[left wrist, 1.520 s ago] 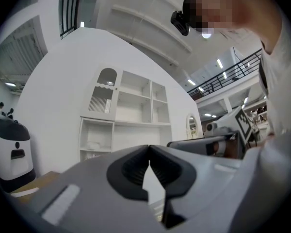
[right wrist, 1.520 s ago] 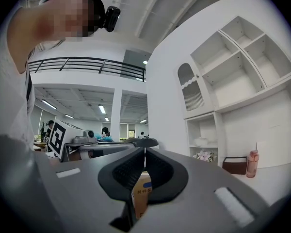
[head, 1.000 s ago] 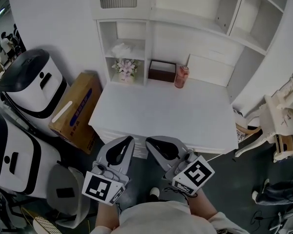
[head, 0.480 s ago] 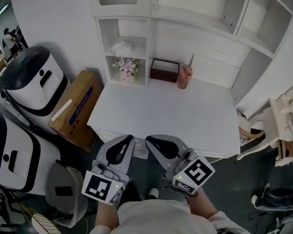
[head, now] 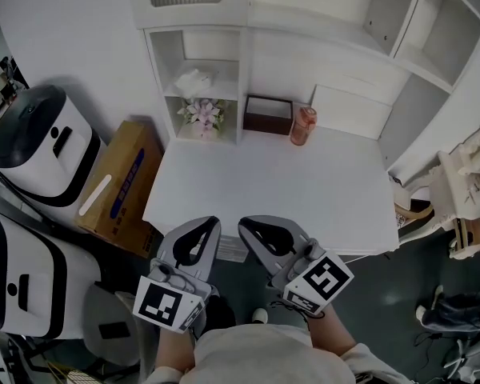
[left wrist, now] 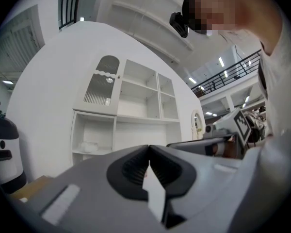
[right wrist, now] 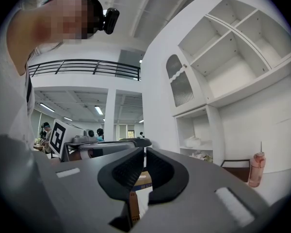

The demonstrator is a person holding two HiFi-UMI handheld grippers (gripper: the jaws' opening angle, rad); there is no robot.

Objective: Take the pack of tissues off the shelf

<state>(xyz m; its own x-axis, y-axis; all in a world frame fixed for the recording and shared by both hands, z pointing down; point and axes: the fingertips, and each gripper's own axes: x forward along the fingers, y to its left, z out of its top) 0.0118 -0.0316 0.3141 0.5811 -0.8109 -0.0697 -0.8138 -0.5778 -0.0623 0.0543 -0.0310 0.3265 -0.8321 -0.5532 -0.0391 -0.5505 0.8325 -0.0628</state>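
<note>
The pack of tissues [head: 194,81] is a crumpled white bundle on the middle shelf of the white unit's left column, above a small bunch of flowers [head: 202,114]. It also shows far off in the left gripper view as the tissue pack [left wrist: 89,145] and in the right gripper view as the tissue pack [right wrist: 193,141]. My left gripper [head: 209,222] and right gripper [head: 243,225] hover side by side at the desk's near edge, far from the shelf. Both are shut with nothing between their jaws.
The white desk [head: 272,190] carries a dark open box [head: 268,115] and a pink bottle [head: 302,126] at its back. A cardboard box [head: 122,184] and white machines [head: 34,144] stand to the left. A pale chair [head: 464,190] stands to the right.
The head view has drifted slightly, so the desk and shelves sit a little differently in frame. Both grippers stay shut at the desk's near edge.
</note>
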